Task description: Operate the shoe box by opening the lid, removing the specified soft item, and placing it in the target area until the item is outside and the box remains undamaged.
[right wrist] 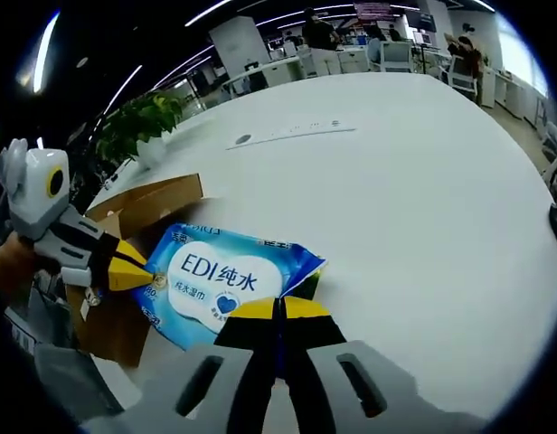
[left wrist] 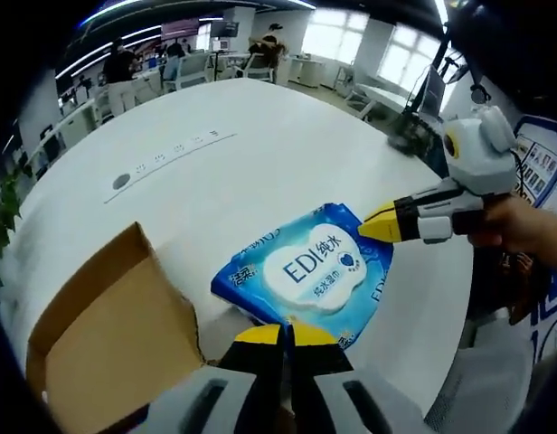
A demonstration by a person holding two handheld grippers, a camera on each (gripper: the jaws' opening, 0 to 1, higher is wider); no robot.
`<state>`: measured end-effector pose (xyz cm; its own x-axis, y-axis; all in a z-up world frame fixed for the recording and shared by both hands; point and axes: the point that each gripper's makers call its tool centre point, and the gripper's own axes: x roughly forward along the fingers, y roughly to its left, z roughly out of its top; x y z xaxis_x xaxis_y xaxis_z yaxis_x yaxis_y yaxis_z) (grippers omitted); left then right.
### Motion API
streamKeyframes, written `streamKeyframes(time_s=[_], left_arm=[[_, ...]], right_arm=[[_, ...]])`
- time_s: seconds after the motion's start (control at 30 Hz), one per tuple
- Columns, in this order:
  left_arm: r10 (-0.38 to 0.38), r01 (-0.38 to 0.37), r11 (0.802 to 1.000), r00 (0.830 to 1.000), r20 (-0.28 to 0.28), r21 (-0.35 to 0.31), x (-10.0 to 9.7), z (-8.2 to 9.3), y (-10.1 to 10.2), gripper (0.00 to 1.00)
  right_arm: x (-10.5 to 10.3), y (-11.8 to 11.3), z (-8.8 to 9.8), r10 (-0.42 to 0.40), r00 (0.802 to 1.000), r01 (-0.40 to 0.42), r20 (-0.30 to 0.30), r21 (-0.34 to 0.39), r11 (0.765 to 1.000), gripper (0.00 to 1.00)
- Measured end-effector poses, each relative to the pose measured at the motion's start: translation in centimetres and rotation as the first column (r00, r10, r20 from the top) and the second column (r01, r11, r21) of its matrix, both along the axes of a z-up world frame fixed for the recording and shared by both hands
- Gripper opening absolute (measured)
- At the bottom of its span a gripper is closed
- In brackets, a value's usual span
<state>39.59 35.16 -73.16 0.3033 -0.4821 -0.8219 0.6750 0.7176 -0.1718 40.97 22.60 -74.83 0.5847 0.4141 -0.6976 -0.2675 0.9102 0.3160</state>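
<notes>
Left gripper view: cardboard box [left wrist: 107, 334] at lower left, flap up, inside hidden. Blue wipes pack [left wrist: 306, 271] lies centre on the white desk [left wrist: 260, 154], outside the box. Left claw [left wrist: 285, 336] at bottom centre, jaws closed on the pack's near edge. Right claw [left wrist: 380, 224] at right, pinching the pack's far corner.

Right gripper view: box at left, partly hidden behind the left claw.

- The white worktop [left wrist: 260, 154] lies bare and open beyond the wipes pack [left wrist: 310, 271], out to a flat strip [left wrist: 174, 154] well apart from it.
- The open cardboard box [left wrist: 107, 334] stands just beside the pack, blocking that side.
- Both claws, left [left wrist: 287, 334] and right [left wrist: 373, 224], close on the pack's opposite edges.
- A potted plant [right wrist: 147, 122] stands at the worktop's edge behind the box.
</notes>
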Motion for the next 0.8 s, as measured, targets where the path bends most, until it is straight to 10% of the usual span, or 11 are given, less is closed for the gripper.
streamKeyframes(time_s=[0.43,0.8], left_arm=[[-0.087,0.084,0.994,0.995,0.045,0.068,-0.9,-0.6,0.1,0.05],[-0.040,0.042,0.999,0.996,0.076,-0.027,-1.1,1.6,0.4,0.16]], right_arm=[[-0.4,-0.5,-0.4,-0.015,1.000,0.015,0.005,-0.014,1.000,0.00],[-0.5,-1.3,-0.4,-0.046,0.999,0.046,0.023,-0.001,0.999,0.03]])
